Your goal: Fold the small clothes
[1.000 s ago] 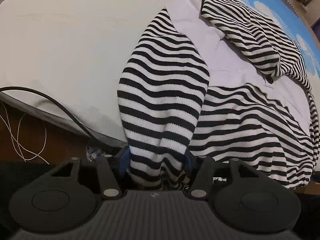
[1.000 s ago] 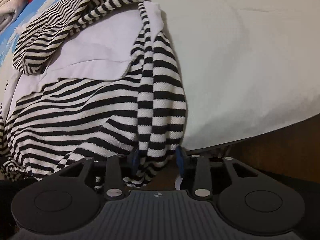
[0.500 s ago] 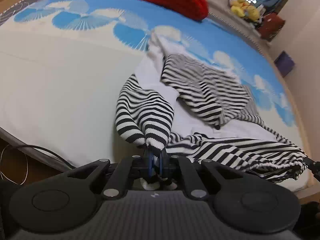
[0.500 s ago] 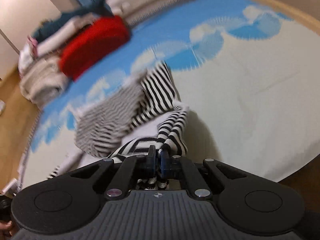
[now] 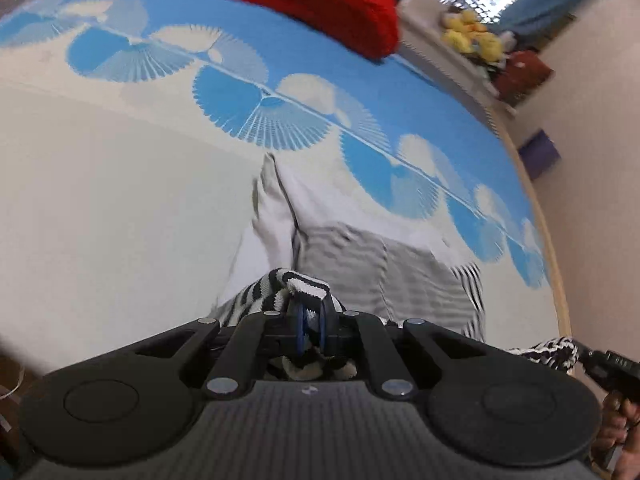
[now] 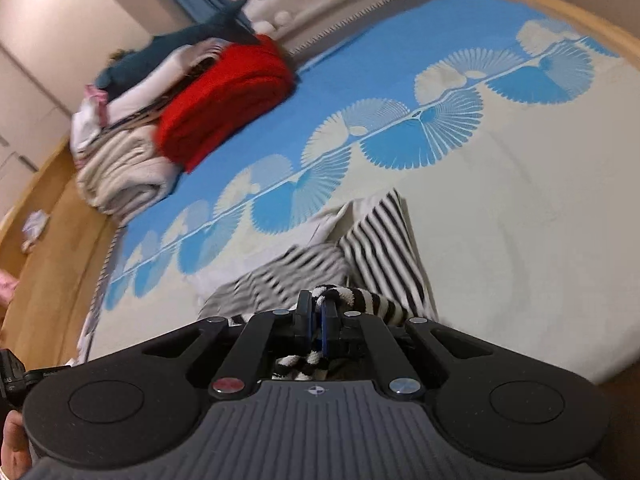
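Observation:
A black-and-white striped garment with white panels (image 5: pixel 384 272) lies on the bed, blurred by motion; it also shows in the right wrist view (image 6: pixel 380 244). My left gripper (image 5: pixel 310 312) is shut on a striped edge of it, lifted above the bed. My right gripper (image 6: pixel 316 312) is shut on another striped edge, also lifted. The right gripper's tip (image 5: pixel 600 360) shows at the right of the left wrist view, holding striped cloth.
The bed sheet (image 5: pixel 120 208) is white and blue with fan patterns. A red folded blanket (image 6: pixel 224 96) and a stack of folded clothes (image 6: pixel 120 160) sit at the far side. Wooden bed edge (image 6: pixel 44 248) on the left. Yellow plush toys (image 5: pixel 472 40) stand beyond the bed.
Both grippers closed on the garment's near striped edges and have lifted and carried them forward over the bed; the views have tilted up toward the far side.

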The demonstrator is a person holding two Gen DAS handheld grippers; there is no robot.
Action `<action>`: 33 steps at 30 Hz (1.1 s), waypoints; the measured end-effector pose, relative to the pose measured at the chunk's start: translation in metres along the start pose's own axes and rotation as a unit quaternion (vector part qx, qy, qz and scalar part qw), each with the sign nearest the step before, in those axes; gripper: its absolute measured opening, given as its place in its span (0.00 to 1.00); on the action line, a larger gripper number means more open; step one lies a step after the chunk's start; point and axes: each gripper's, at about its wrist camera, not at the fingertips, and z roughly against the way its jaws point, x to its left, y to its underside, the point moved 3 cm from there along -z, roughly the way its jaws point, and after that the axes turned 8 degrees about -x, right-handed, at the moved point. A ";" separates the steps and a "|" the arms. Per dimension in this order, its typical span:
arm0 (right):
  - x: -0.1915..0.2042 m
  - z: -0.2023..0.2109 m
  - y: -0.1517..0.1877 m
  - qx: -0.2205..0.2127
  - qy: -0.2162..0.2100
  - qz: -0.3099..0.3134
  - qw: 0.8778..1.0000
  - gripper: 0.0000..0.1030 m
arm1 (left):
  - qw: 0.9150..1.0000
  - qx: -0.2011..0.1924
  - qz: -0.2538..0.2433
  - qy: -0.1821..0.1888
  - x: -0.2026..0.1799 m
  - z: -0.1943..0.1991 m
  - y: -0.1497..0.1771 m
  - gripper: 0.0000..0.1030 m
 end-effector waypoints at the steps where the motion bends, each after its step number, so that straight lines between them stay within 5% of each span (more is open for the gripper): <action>1: -0.003 -0.028 -0.011 0.003 0.006 -0.010 1.000 0.04 | 1.000 0.012 0.019 -0.010 0.010 -0.031 -0.015 0.21; 2: -0.009 -0.056 -0.020 0.002 0.017 -0.029 0.999 0.06 | 0.998 0.029 0.047 -0.026 0.024 -0.059 -0.025 0.36; 5: -0.033 -0.119 -0.037 -0.010 0.075 -0.077 0.994 0.13 | 0.995 0.028 0.066 -0.070 0.048 -0.094 -0.031 0.41; 9: -0.039 -0.133 -0.026 -0.023 0.099 -0.045 0.994 0.25 | 0.995 0.023 0.088 -0.037 0.060 -0.078 -0.020 0.47; 11: -0.032 -0.130 -0.025 -0.023 0.076 -0.036 0.996 0.25 | 0.999 -0.012 0.025 -0.027 0.048 -0.064 -0.026 0.63; 14: -0.006 -0.129 -0.025 -0.048 0.071 0.088 0.992 0.30 | 0.995 -0.005 -0.083 -0.046 0.036 -0.071 -0.019 0.77; 17: 0.001 -0.145 -0.005 -0.017 0.099 0.179 0.979 0.38 | 0.979 0.052 -0.181 -0.080 0.027 -0.095 -0.002 0.78; 20: 0.001 -0.161 0.016 -0.003 0.117 0.233 0.965 0.47 | 0.960 0.049 -0.256 -0.099 0.019 -0.105 0.009 0.80; 25: 0.013 -0.184 0.035 -0.001 0.114 0.327 0.938 0.53 | 0.965 0.041 -0.251 -0.070 0.006 -0.114 0.008 0.80; 33: 0.029 -0.222 0.036 -0.009 0.123 0.431 0.894 0.51 | 0.954 -0.013 -0.294 -0.061 -0.031 -0.134 -0.010 0.80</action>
